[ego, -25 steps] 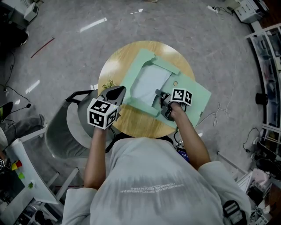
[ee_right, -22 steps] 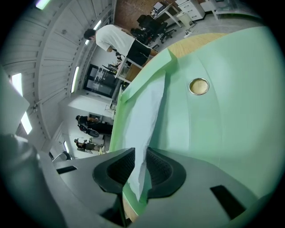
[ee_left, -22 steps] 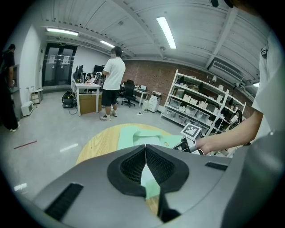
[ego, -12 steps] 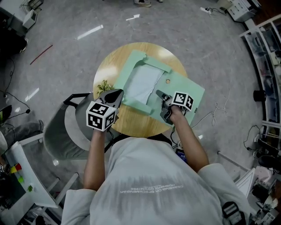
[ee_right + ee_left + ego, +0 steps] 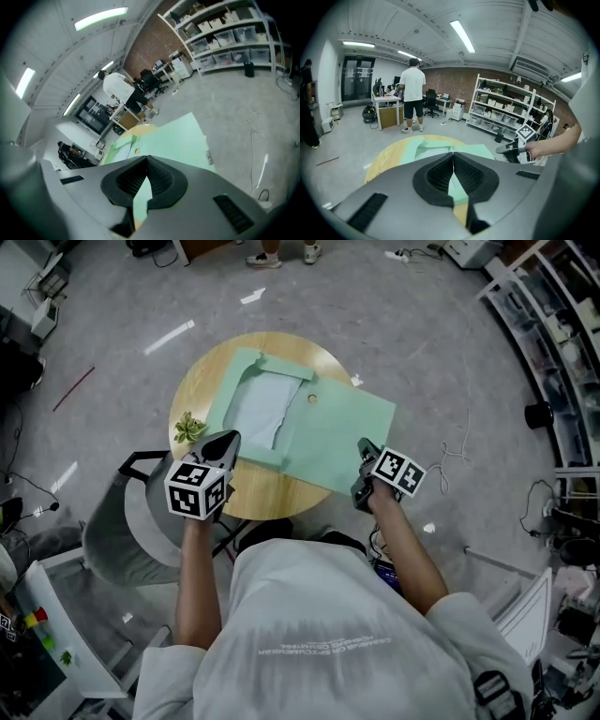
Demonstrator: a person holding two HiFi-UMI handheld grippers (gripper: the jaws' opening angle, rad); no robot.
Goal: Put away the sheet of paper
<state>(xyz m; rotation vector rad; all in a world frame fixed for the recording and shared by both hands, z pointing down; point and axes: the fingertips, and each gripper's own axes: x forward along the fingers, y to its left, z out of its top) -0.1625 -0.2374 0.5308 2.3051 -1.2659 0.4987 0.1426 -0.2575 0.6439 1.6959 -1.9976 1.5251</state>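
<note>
Green folder [image 5: 328,442] lies open on the round wooden desk [image 5: 202,381], with its right leaf hanging past the desk's rim. The sheet of paper [image 5: 258,411] rests inside the folder's left half. The right hand-held gripper [image 5: 364,454] hovers at the folder's near right corner; its jaws have just been closing and meet, clenched with nothing between them. The left hand-held gripper [image 5: 225,439] is also clenched and empty, just beside the folder's near left edge. A small green plant [image 5: 189,427] sits close by on the desk.
</note>
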